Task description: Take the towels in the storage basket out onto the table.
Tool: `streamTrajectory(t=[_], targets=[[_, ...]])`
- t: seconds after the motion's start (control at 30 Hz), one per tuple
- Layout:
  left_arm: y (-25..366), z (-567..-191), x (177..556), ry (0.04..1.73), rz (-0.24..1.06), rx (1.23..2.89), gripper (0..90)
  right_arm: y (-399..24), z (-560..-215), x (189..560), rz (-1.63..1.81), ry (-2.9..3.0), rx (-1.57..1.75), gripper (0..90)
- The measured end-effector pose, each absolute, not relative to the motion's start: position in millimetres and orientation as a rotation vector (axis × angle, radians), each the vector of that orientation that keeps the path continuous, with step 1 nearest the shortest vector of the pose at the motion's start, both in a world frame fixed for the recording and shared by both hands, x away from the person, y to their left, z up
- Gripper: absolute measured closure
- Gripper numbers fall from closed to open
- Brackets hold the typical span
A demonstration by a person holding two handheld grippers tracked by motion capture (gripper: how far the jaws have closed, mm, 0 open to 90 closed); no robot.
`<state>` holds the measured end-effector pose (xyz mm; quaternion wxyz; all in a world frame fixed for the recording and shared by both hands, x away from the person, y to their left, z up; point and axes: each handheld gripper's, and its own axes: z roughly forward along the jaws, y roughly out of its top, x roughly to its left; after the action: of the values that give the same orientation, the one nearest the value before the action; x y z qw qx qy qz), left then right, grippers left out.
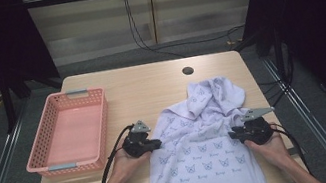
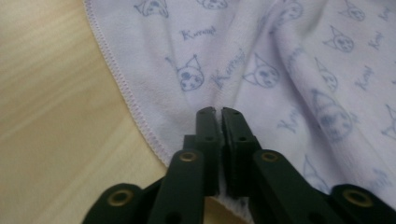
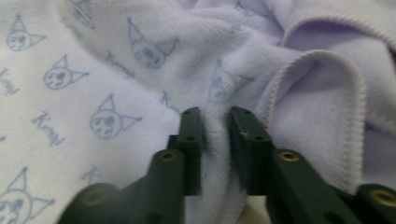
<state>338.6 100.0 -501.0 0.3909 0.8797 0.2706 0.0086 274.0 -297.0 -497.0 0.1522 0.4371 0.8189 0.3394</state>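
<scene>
Lying spread on the table (image 1: 150, 88), right of a pink basket (image 1: 69, 133): lavender cat-print towel (image 1: 202, 150). Left hand-held gripper (image 2: 218, 112) clamped tight on its stitched edge (fabric pinched thin). Right hand-held gripper (image 3: 215, 112) squeezing a thick fold near a hemmed edge.

Light: even, overhead, brightest on table (image 1: 151, 93)
Surroundings: dark from 9 and 3 o'clock outward
Shadows: soft, faint
Focus: right gripper view blurred at 6 o'clock; high view slightly soft
</scene>
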Motion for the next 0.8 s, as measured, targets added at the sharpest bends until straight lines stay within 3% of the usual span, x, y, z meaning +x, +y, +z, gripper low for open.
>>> streamTrajectory(t=[0.17,0.4,0.5,0.63,0.8], targets=[[117.0,-498.0,315.3,0.669,-0.004,2.267,88.2,-297.2,-491.6,251.5,1.011,2.424,1.256,85.7],[144.1,-494.4,277.0,0.68,-0.076,2.287,88.3,-298.6,-483.0,217.7,1.08,2.482,1.205,87.2],[148.9,-492.5,250.8,0.618,-0.194,2.306,87.9,-296.7,-480.1,202.7,1.093,2.512,1.176,86.9],[150.4,-481.7,245.2,0.609,-0.208,2.203,84.4,-296.5,-479.2,192.4,1.104,2.51,1.185,74.2],[135.8,-477.6,274.4,0.659,-0.081,2.178,76.4,-299.3,-466.9,196.6,1.168,2.402,1.17,59.1]])
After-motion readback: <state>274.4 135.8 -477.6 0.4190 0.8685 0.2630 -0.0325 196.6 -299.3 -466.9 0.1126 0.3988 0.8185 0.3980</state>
